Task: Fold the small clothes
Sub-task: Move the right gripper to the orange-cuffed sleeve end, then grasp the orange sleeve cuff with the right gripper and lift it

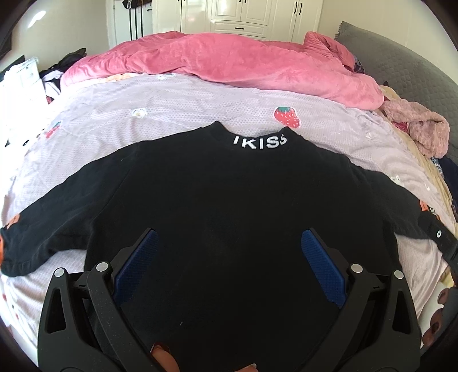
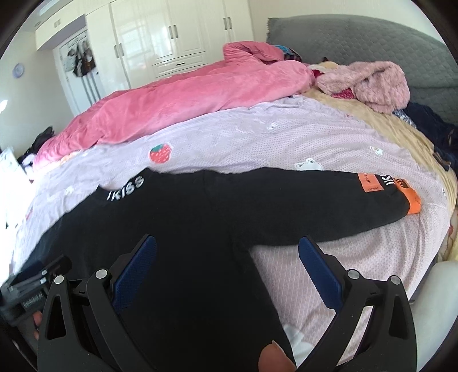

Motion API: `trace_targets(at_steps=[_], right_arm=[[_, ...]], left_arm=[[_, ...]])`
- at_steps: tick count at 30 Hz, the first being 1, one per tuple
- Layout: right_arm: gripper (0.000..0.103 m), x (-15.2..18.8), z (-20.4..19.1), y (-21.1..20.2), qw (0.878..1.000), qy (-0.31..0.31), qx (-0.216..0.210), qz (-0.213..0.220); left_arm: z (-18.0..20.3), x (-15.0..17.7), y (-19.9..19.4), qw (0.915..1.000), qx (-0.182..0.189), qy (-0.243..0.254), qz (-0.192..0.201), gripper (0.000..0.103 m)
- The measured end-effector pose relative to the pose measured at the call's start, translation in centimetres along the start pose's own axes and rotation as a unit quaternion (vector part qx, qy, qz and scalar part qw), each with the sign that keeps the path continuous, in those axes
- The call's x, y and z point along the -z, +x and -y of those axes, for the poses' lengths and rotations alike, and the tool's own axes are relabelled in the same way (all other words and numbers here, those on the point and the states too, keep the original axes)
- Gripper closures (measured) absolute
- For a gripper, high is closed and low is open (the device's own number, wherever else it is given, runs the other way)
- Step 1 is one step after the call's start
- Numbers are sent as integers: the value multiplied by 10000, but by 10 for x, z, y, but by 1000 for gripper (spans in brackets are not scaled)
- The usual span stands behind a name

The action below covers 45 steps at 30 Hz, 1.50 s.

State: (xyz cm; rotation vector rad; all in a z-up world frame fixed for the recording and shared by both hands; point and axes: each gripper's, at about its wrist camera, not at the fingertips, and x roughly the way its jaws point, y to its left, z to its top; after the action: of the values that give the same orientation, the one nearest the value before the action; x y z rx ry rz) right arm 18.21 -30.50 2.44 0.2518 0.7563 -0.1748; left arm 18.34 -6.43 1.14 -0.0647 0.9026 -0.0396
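We see a big bed (image 1: 177, 114) with a pink blanket (image 1: 217, 60) at the back. A black top (image 1: 229, 200) lies flat on it, sleeves out. Our left tool (image 1: 229, 243) and right tool (image 2: 227, 249) hang wide over it, holding nothing.

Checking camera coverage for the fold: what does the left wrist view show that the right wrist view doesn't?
Left wrist only: the black top's left sleeve spread out, with the left tongs open over the body. Right wrist only: the right sleeve's orange cuff and orange patch, with the right tongs open over the top's right side edge. Both: the black top, its IKISS collar lettering, the pink quilt, the strawberry print, the white wardrobe.
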Motion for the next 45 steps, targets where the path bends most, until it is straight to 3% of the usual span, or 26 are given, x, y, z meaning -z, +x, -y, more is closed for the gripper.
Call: trace_targets(at_steps=[8,13,21,28,45], right_arm=[[4,-43,14,22,9985,532,50,82],[4,-53,24,33,9973,689,173,186],[4,-50,53,50,9956,564,713,224],[4,-44,82,62,9928,842,854,84],[4,-29,174,59,9687,2023,1441,40]], left_arm=[[12,-25,17,10000,34,-5,-6,9],[20,-35,33,9999,97,7,-88,9],[34,-39,58,9995,214,51,-218,9],[49,-34,73,9991,282,104,-294,9],[93,-36,91,9970,587,383,-331,9]])
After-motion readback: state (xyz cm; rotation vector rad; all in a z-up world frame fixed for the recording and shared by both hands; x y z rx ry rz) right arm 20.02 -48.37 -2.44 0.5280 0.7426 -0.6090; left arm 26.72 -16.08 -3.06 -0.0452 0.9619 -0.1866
